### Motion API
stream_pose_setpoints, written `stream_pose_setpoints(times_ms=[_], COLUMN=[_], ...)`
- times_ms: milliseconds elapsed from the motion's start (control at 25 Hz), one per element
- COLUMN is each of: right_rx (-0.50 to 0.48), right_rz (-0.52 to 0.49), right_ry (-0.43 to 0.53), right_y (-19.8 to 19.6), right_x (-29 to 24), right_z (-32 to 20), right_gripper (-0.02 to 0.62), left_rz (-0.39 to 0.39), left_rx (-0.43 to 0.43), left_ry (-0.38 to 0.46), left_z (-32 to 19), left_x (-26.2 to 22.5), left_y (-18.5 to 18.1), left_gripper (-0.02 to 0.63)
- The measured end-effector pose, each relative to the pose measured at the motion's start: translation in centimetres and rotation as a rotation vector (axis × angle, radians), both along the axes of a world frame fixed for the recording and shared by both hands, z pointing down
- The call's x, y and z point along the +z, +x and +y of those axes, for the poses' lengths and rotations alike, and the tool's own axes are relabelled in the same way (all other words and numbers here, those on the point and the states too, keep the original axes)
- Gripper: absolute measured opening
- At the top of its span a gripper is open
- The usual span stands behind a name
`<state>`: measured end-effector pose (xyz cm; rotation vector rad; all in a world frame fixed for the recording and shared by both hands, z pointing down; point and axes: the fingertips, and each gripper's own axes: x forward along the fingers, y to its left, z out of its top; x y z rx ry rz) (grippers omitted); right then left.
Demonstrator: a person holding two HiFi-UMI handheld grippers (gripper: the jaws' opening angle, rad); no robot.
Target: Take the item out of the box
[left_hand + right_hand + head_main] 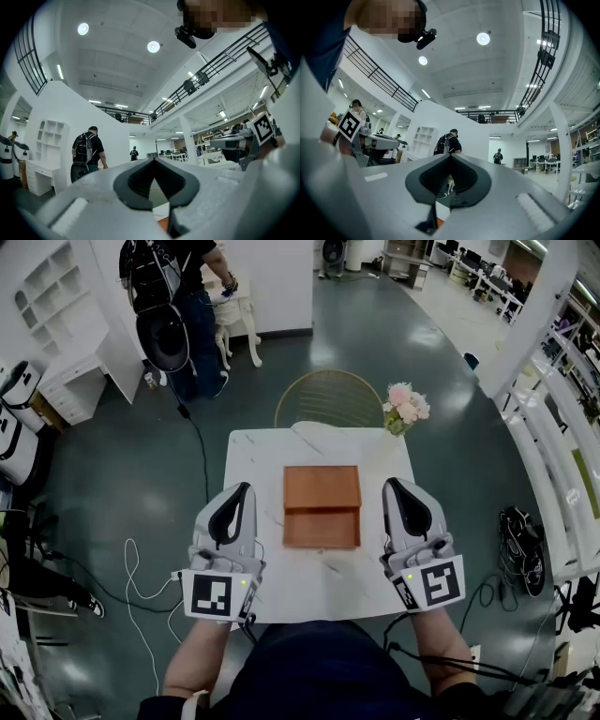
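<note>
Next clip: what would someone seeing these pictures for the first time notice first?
The brown wooden box stands out first. It sits in the middle of the white table and its lid looks closed. The left gripper and right gripper flank it, one on each side, both with jaws together and holding nothing. Next come the pink flowers at the table's far right corner and a person with a backpack standing off to the far left.

Your light is bright, even, overhead. Round ceiling lamps (153, 46) flare near the top of both gripper views. Head view: crisp centre, faint shadows on the white table (246, 451), bowed edges. Gripper views: heavy fisheye, black corners; left gripper (153, 160) and right gripper (450, 155) blur in the lower foreground.
</note>
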<state>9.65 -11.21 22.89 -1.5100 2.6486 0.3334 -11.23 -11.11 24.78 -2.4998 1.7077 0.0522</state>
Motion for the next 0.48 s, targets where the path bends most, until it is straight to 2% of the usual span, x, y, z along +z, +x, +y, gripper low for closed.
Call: stream_pose_setpoints(times_ms=[480], right_rx=[0.009], right_rz=[-0.003], right_ry=[-0.008], right_y=[0.16], right_x=[0.34], right_z=[-0.16], right_gripper=[0.002], left_rz=[0.000], left_rx=[0.008], left_ry=[-0.007], left_z=[-0.46], left_x=[0.36], left_y=[0.00], left_gripper=[0.002])
